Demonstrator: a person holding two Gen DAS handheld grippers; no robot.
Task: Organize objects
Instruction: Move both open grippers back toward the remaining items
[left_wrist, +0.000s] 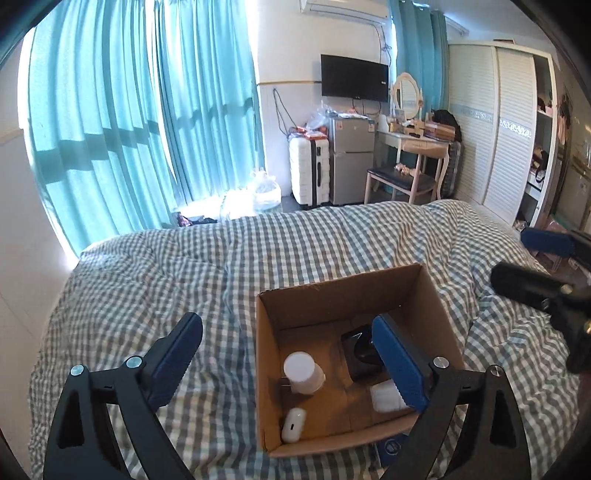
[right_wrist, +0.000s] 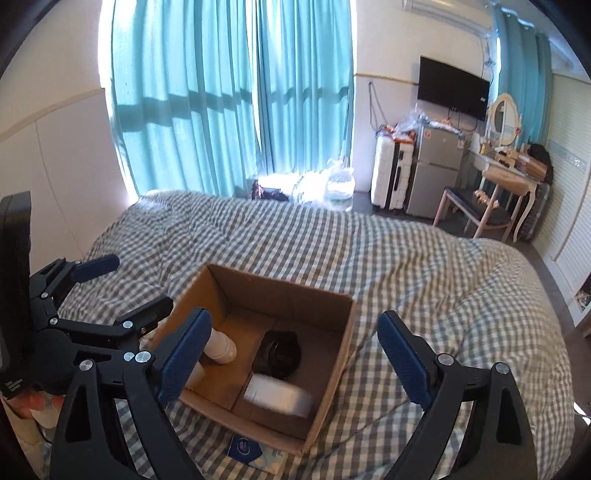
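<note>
Both tongs, left gripper (left_wrist: 288, 354) and right gripper (right_wrist: 293, 345), were seen spread wide, empty, above the cardboard box (left_wrist: 334, 291). Inside lay white bottle (left_wrist: 303, 373), earbud case (left_wrist: 293, 424), black object (right_wrist: 279, 352). Beyond, soft checked bedding (left_wrist: 258, 240): box tipping judged likely if its rim were clipped.

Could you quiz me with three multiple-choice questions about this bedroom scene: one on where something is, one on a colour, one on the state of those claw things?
1. Where is the white bottle?
A. on the blanket
B. inside the cardboard box
C. on the chair

2. What colour are the curtains?
A. turquoise
B. red
C. yellow

3. How do the left gripper and right gripper stand?
A. both closed on the box
B. one holds the bottle
C. both open and empty

Answers: 1 B, it lies on the box floor. 2 A, the window drapes are blue-green. 3 C, each pair of blue pads stands wide apart, gripping nothing.
</note>
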